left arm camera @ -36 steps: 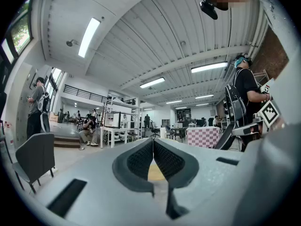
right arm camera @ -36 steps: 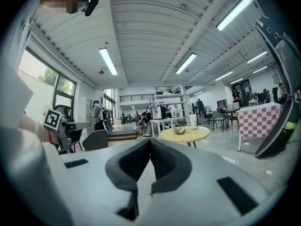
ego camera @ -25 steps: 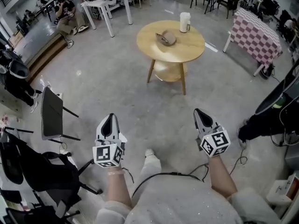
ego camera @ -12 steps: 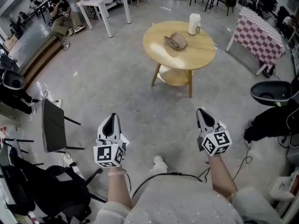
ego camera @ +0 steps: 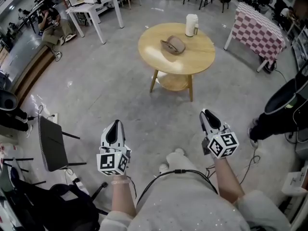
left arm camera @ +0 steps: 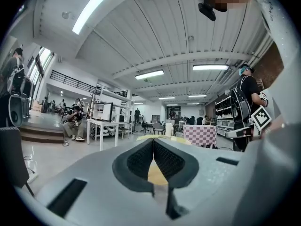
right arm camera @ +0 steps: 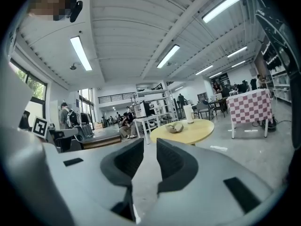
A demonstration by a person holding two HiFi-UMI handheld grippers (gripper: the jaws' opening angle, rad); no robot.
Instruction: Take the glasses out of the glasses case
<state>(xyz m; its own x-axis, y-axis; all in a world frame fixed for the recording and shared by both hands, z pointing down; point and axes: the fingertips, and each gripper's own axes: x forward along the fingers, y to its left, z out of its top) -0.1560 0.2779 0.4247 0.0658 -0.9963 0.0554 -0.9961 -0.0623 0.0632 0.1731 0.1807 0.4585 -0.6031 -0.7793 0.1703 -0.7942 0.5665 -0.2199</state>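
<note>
Your right hand-held gripper (ego camera: 207,115) is opening its jaws, nothing between them. Your left hand-held gripper (ego camera: 114,125) is closed and empty. The glasses case (ego camera: 173,45) sits untouched on the desk (ego camera: 202,61), well ahead of you.

Wide hall, grey concrete floor (ego camera: 110,90), ribbed white ceiling (left arm camera: 155,36) lit by strip lights (left arm camera: 91,9). Mid-floor, a round wooden table (ego camera: 195,57), with a checked-cloth table (ego camera: 257,30) to its right and a white desk (ego camera: 96,4) to its left.
</note>
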